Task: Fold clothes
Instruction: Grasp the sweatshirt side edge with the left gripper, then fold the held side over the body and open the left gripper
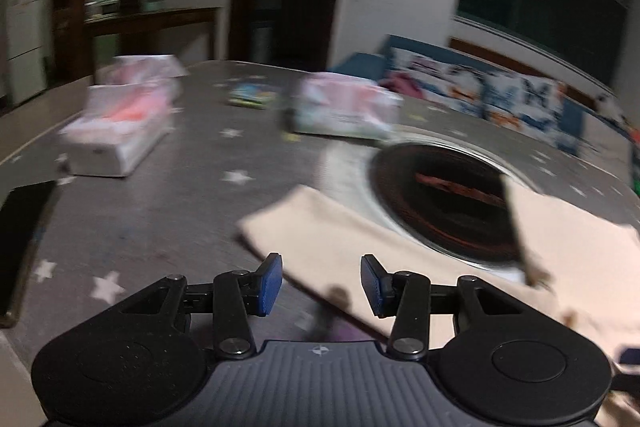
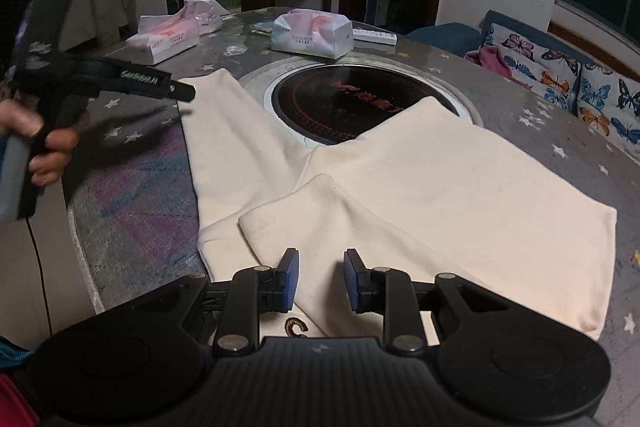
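A cream garment (image 2: 440, 179) lies spread on the grey star-patterned table (image 2: 132, 187), with one sleeve (image 2: 320, 211) folded inward across its body. My right gripper (image 2: 322, 279) hovers over the near end of that sleeve. Its blue pads (image 2: 290, 279) stand a narrow gap apart and the cloth shows flat between them. A hand (image 2: 52, 147) holds my left gripper (image 2: 180, 91) above the table, left of the garment's other sleeve (image 2: 224, 131). In the blurred left wrist view the left gripper (image 1: 322, 285) is open and empty above a cream sleeve (image 1: 320, 227).
A round black hob (image 2: 340, 103) is set into the table's middle, partly under the garment. Tissue packs (image 2: 312, 35) (image 2: 164, 43) stand behind it. A dark phone (image 1: 20, 239) lies near the left edge. A bench with butterfly cushions (image 2: 560, 79) runs along the right.
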A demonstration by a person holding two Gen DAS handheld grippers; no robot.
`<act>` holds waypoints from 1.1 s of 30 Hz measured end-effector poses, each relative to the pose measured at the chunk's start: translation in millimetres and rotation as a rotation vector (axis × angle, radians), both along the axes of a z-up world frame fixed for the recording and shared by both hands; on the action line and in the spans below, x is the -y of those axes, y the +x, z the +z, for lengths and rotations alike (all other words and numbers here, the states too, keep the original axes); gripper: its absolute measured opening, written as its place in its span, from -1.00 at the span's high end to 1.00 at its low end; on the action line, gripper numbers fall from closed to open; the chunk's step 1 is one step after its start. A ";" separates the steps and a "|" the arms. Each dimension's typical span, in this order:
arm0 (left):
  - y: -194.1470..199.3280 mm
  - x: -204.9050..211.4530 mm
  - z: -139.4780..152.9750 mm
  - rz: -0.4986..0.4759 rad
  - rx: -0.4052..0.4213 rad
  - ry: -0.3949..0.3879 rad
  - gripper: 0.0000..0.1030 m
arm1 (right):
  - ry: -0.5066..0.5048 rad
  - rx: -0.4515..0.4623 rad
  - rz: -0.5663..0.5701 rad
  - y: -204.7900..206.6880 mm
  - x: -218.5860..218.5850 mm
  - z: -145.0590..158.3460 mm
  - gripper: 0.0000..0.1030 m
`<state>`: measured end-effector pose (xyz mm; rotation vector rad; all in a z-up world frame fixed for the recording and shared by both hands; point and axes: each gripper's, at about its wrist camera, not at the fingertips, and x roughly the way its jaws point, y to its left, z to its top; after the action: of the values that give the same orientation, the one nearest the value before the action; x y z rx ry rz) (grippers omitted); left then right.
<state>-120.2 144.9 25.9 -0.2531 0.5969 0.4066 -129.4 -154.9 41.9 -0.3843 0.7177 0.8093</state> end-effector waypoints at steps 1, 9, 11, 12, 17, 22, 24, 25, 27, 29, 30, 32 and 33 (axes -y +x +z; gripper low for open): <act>2.2 -6.2 -1.8 0.024 -0.006 0.005 0.09 | 0.001 0.001 -0.003 -0.6 1.1 1.2 0.54; 19.2 -33.2 -13.6 0.082 -0.013 -0.031 0.18 | 0.013 0.020 -0.037 -4.5 12.5 9.7 0.54; 20.8 -36.0 -14.0 0.078 -0.002 -0.048 0.52 | 0.017 0.024 -0.048 -6.2 16.8 11.6 0.54; 22.5 -37.4 -14.6 0.074 0.002 -0.055 0.75 | 0.020 0.027 -0.053 -7.1 19.1 12.4 0.54; 18.6 -34.8 -0.9 0.046 0.071 -0.142 0.90 | 0.040 0.032 -0.100 -10.0 33.9 15.3 0.54; 9.4 3.5 38.9 -0.089 0.176 -0.150 0.91 | 0.058 0.031 -0.160 -10.0 52.8 15.4 0.54; 5.9 24.3 56.1 -0.163 0.224 -0.146 0.91 | 0.068 0.036 -0.180 -11.5 61.2 16.7 0.54; 4.9 33.2 63.0 -0.194 0.242 -0.148 0.91 | 0.073 0.038 -0.190 -12.3 65.3 17.4 0.54; 3.8 54.3 75.6 -0.269 0.269 -0.160 0.91 | 0.083 0.044 -0.210 -13.7 73.6 18.7 0.54; 1.5 75.8 84.3 -0.341 0.287 -0.174 0.91 | 0.095 0.050 -0.227 -15.4 81.4 20.6 0.54; 0.3 86.8 88.5 -0.378 0.295 -0.181 0.91 | 0.102 0.052 -0.236 -16.2 85.8 21.0 0.54; -1.6 110.2 95.9 -0.456 0.308 -0.193 0.91 | 0.115 0.052 -0.255 -17.4 94.4 20.9 0.54; -1.7 123.1 97.6 -0.500 0.310 -0.192 0.91 | 0.121 0.052 -0.265 -17.9 98.7 20.5 0.54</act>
<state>-121.9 21.8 123.5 -0.3316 0.3741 -0.1731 -147.3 -253.6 62.4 -0.1953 0.6516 0.5865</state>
